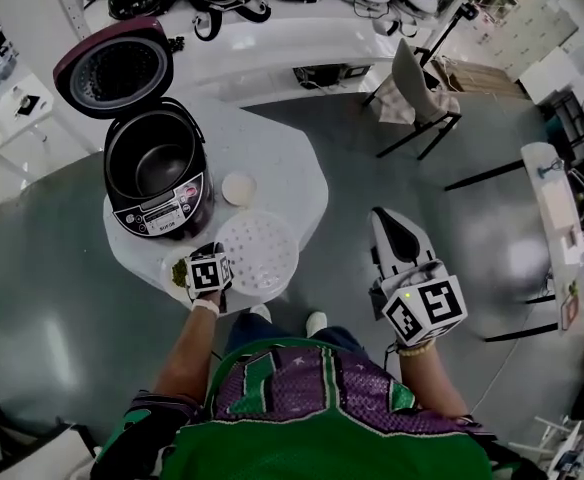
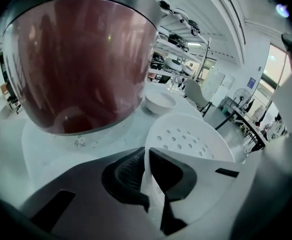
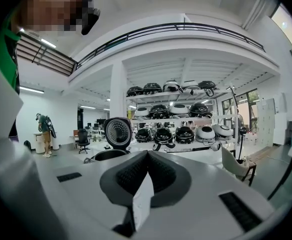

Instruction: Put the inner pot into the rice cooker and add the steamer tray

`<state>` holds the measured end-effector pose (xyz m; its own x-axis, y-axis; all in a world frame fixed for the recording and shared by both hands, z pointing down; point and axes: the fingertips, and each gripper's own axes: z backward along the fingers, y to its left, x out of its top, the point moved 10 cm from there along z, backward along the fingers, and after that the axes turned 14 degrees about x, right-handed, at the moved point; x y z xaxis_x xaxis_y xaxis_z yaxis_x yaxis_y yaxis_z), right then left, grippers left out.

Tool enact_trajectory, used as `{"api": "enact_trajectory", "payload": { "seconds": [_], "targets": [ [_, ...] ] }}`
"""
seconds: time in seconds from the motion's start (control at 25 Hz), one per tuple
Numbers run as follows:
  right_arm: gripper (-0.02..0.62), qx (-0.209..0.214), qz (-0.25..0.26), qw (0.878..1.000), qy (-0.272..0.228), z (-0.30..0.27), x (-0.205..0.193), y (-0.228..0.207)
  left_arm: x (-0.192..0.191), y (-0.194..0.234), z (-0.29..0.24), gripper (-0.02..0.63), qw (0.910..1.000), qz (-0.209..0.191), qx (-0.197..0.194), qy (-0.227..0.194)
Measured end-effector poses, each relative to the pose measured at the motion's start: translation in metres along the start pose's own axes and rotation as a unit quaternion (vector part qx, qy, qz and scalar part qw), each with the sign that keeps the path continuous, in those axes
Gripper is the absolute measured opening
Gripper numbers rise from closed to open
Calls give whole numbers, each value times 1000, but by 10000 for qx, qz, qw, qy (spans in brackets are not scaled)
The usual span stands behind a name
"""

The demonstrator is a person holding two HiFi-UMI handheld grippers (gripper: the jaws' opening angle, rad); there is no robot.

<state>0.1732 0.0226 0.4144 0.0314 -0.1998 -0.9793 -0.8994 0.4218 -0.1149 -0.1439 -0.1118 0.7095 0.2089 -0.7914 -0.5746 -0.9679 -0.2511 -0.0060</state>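
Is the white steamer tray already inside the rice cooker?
No, the steamer tray is at the near edge of the table, in front of the open rice cooker and outside it.

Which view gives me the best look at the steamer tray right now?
Head view: the whole steamer tray lies on the white table beside the rice cooker. The left gripper view shows only its near part, rim pinched by the left hand-held gripper. The right gripper view misses it.
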Motion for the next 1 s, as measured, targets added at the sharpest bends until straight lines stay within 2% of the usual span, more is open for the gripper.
{"api": "enact_trajectory", "payload": {
  "seconds": [0.2,0.4,0.64,0.88,1.0],
  "targets": [
    [6,140,-10,9999,41,0,2,-3,1,-2,16,40,9997,229,-105,-40],
    [6,285,-90,9995,35,2,3,-4,-2,-4,37,40,9994,255,-173,-142],
    [6,635,-60,9980,-38,-4,12,-1,3,3,74,40,9969,639,-314,-321],
    [6,958,-87,9952,-191,-5,19,3,12,4,122,40,9941,763,-413,-649],
    [6,1100,-90,9934,-298,-10,26,5,21,10,144,40,9908,954,-439,-849]
  ]
}}
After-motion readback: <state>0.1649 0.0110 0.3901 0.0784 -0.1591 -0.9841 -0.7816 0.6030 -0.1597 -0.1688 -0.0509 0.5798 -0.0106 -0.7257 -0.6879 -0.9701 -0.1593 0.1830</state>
